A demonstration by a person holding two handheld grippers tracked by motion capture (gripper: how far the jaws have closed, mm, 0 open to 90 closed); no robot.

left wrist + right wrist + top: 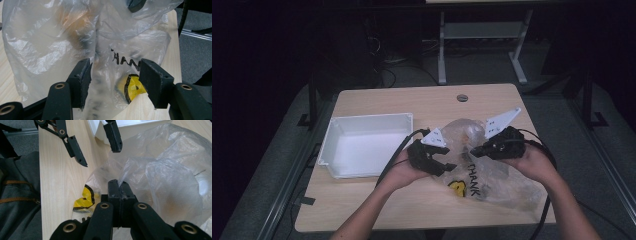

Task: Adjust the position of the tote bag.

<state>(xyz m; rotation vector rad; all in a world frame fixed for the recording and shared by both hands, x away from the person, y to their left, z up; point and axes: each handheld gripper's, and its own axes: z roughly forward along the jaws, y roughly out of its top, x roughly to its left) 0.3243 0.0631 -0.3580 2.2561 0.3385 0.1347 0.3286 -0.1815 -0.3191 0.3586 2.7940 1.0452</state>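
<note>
Here the clear plastic bag (492, 170) lies crumpled on the right half of the tabletop (377, 200), just right of the white bin (364, 145); the right claw (119, 187) is clenched on a fold of the bag's film at its near edge, jaws pressed flat together with the plastic pinched between them; the left claw (115, 72) is released, its jaws spread wide with the bag's printed side and yellow mark (133, 86) lying between and beyond them; whether either fingertip (83, 72) touches the film cannot be told; something orange-brown shows dimly inside the bag.
</note>
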